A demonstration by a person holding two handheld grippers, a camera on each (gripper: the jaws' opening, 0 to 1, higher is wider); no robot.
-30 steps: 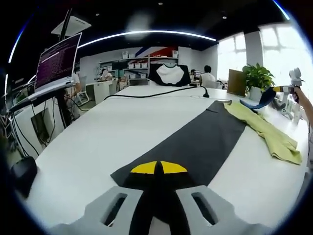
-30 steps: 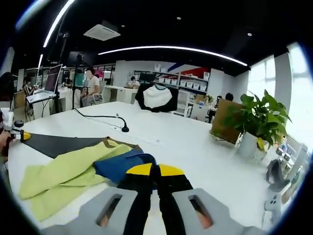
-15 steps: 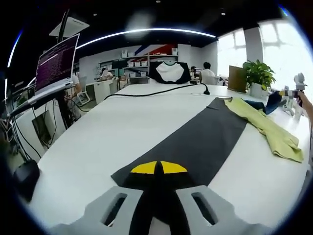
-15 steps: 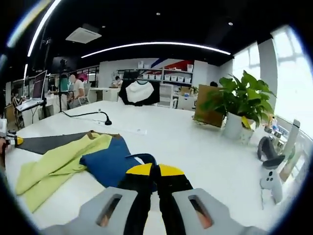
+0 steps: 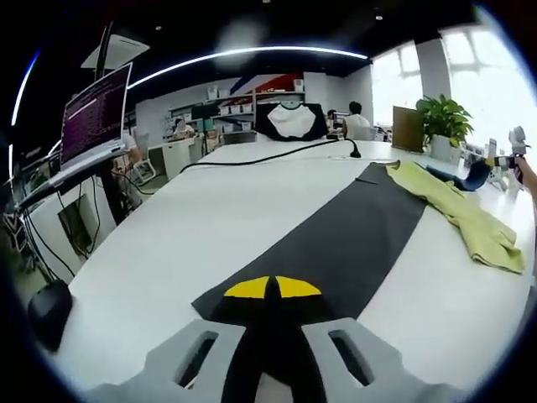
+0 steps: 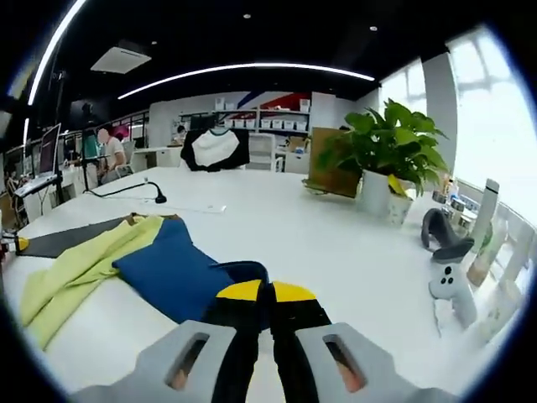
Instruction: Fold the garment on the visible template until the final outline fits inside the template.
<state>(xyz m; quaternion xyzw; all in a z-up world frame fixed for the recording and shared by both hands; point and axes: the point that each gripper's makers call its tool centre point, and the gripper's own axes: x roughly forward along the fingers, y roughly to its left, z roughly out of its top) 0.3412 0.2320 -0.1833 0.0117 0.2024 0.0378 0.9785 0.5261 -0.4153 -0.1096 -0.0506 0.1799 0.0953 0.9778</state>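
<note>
The garment [image 6: 126,264], yellow-green with a blue part, lies on the white table [image 6: 336,252] with one end draped over the far end of the dark template [image 5: 336,243], a long dark strip that runs away from the left tool [image 5: 269,288] toward the far right of the left gripper view. The left tool's yellow-tipped jaws are pressed together over the near end of the template; they look closed on its edge, though whether cloth is truly pinched between them cannot be told for sure. The right tool [image 6: 267,291] has its jaws together on the blue part of the garment [image 6: 172,273], which stretches taut from the tips back toward the yellow-green part [image 5: 461,214]. In the left gripper view the right tool [image 5: 508,159] shows small at the far right, past the garment, with a person's hand behind it. The relation that matters: the garment sits at the far end of the template's long axis, mostly off to its right side, so the right tool is much the nearer of the two and the left is well apart from the cloth. Judging by this, the garment is being spread, not yet folded; it should next be brought over the template's length. A potted plant [image 6: 382,155] and a small white device [image 6: 449,281] stand beyond on the table.
</note>
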